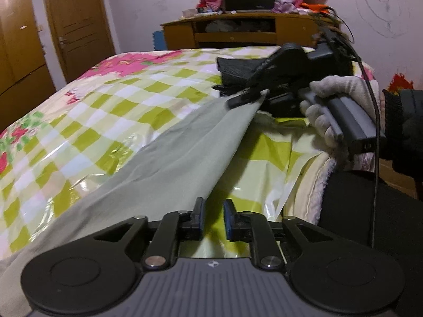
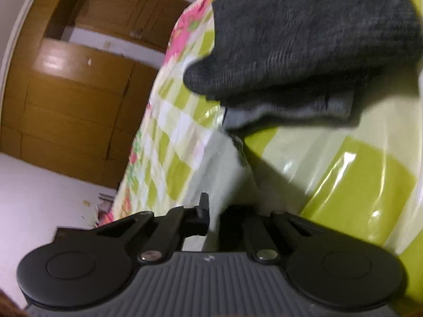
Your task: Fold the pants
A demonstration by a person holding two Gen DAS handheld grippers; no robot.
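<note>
Pale grey-green pants lie stretched across the checked bed cover. In the left wrist view my right gripper, held by a white-gloved hand, pinches the far corner of the pants and lifts it slightly. The right wrist view shows that same pale cloth running in between the right gripper's closed fingers. My left gripper sits at the near end of the pants. Its jaws stand a little apart with only bed cover showing between them, and the cloth's edge runs past the left finger.
A folded dark grey garment rests on the bed just beyond the right gripper. A cluttered wooden desk stands behind the bed, with a wooden door and wardrobe off to the left. The person's dark sleeve is at the right.
</note>
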